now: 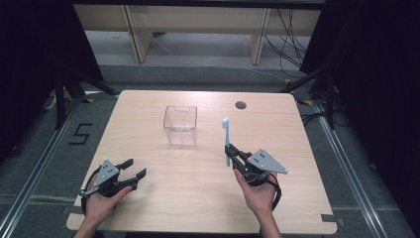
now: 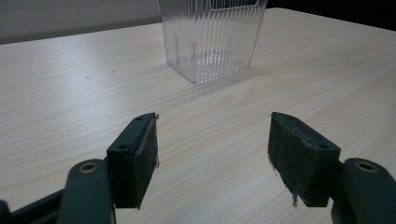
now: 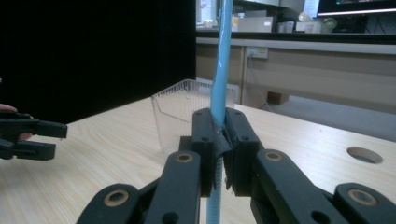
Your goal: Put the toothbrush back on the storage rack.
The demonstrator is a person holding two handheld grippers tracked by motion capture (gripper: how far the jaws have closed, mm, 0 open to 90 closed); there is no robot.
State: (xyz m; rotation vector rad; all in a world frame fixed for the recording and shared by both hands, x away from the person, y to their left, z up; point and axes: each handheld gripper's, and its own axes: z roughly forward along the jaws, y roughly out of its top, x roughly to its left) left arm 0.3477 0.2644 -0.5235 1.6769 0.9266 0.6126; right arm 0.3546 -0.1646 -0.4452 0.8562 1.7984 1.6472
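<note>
The table (image 1: 163, 198) is the biggest thing here: light wood, w/ a small round hole (image 1: 240, 105) near its far edge. Most of the top is bare, so both hands have free space to work.

Next is the clear plastic box (image 1: 180, 124). It stands upright and open at the top, a bit behind the table centre, between the two hands but well apart from both. I judge it is placed there as the target, reachable from either side.

The right gripper (image 1: 232, 152) has its jaws closed tight on a light blue toothbrush (image 1: 226, 134). The grip is low on the handle, so the brush head points up and away from the person. Probably it is held like this so that it can go into the box from above.

The left gripper (image 1: 134, 168) rests low near the front left of the table. Its jaws are wide apart w/ nothing between them, and they face the box, maybe ready to steady it.
</note>
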